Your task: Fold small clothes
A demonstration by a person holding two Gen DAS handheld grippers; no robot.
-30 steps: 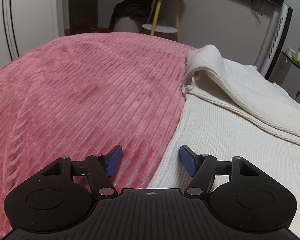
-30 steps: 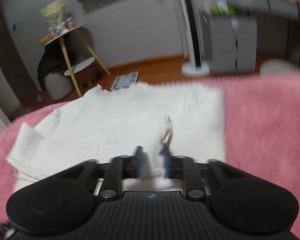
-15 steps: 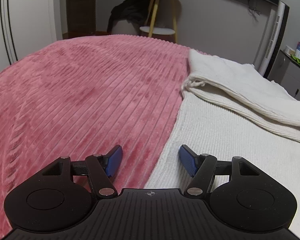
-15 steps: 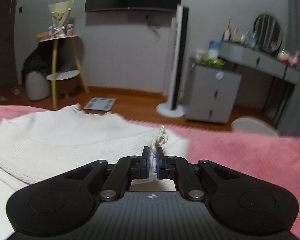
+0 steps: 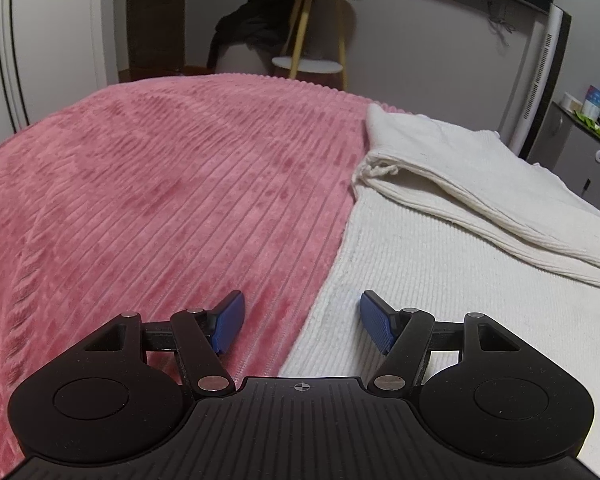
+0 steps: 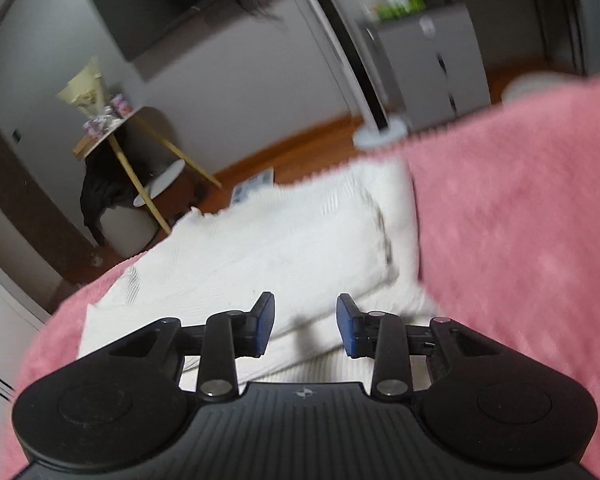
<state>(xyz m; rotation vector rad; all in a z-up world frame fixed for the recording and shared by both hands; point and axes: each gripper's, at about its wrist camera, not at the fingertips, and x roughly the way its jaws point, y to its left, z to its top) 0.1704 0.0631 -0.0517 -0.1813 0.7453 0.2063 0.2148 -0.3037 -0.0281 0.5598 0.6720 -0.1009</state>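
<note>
The pink ribbed blanket (image 5: 148, 184) lies bare and open to the left of the white knitted garment (image 5: 452, 248); only the garment's folded upper layer (image 5: 480, 184) makes a low ridge there.

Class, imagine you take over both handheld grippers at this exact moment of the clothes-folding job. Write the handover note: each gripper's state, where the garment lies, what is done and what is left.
Left gripper: open, empty, low over the near left edge of the white knit garment, one finger over the pink blanket.
Right gripper: jaws opening, nothing gripped, over the garment's near part.
Garment: lies on the blanket; its far part is folded over the body, with a knotted drawstring at the fold's left end.
Done: one fold laid.
Left: probably further folds to make it compact, then smoothing.
</note>
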